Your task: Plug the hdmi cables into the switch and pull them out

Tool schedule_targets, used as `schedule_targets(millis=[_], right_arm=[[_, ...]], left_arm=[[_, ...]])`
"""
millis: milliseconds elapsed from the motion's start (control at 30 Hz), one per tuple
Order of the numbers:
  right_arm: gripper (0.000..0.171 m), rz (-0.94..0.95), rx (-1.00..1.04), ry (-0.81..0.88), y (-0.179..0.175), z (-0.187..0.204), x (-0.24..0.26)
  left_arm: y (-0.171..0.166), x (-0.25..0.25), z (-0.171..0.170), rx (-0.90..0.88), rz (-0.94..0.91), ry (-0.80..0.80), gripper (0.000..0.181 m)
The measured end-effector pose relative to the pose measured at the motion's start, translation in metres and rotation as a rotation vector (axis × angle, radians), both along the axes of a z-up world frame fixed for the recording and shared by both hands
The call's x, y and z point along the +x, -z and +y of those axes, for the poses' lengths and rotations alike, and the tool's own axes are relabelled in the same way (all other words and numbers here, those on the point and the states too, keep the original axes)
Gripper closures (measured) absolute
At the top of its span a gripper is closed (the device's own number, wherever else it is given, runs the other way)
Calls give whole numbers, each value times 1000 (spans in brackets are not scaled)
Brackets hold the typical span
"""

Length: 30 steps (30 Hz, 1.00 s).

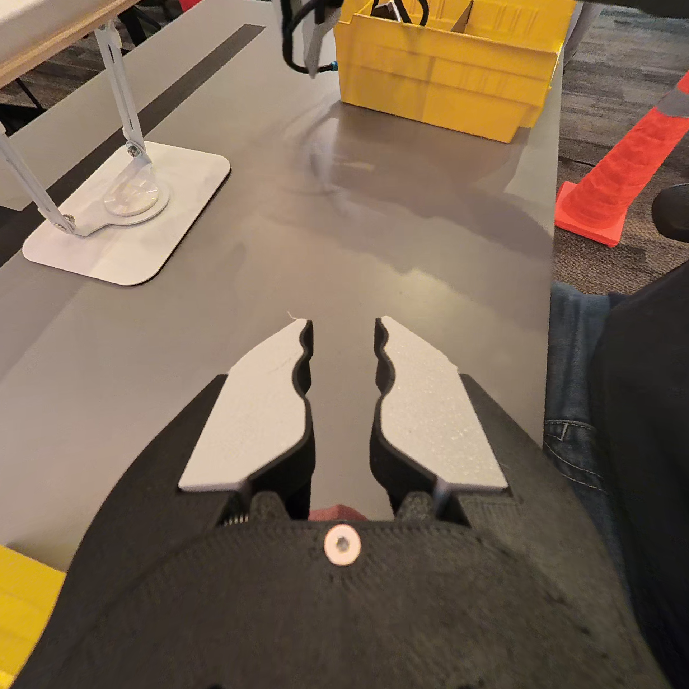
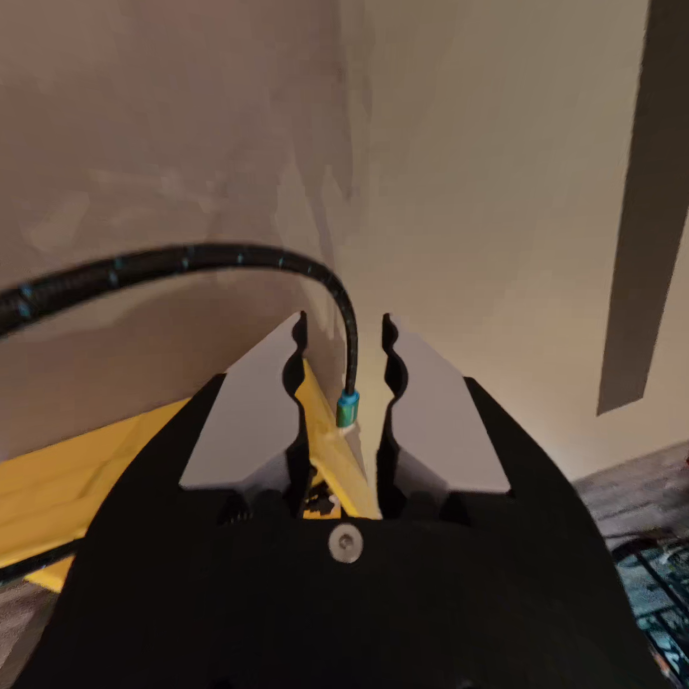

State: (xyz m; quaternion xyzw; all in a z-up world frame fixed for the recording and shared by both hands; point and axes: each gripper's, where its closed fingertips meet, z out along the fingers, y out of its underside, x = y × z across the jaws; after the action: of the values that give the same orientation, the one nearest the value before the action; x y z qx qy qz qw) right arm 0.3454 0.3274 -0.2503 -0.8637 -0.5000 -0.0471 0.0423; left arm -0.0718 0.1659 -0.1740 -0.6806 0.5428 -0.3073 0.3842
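The left gripper (image 1: pixel 343 321) hangs over the bare middle of the grey desk (image 1: pixel 261 261), fingers a little apart, holding nothing. A yellow bin (image 1: pixel 443 80) sits at the far right edge. The right gripper (image 2: pixel 343 317) is partly open too. The black cable (image 2: pixel 194 257) curves between its fingers, not pinched, above the bin.

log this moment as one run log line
left gripper: open, empty, over table | right gripper: open around braided cable, above yellow bin
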Motion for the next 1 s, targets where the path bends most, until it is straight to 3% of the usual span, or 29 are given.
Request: schedule_targets(millis=[100,233,467,600,700,833,1000], right_arm=[[161,-41,-61,-40,9,0,-3],[167,-148,-43,-91,7,3,5],[168,-22,360,71,-112,30,9],[167,-65,511,187,-180,12,42],[167,-55,542,315,-205,-13,70],[167,-12,529,478,-193,-47,107],[168,72,464,613,-130,-72,143]], left_arm=[[1,1,-1,2,8,5,150],[2,0,-2,6,15,10,150],[3,1,-2,5,16,13,150],[3,1,-2,7,20,12,150],[4,1,-2,7,23,13,150],[4,1,-3,9,23,15,150],[3,1,-3,11,25,15,150]])
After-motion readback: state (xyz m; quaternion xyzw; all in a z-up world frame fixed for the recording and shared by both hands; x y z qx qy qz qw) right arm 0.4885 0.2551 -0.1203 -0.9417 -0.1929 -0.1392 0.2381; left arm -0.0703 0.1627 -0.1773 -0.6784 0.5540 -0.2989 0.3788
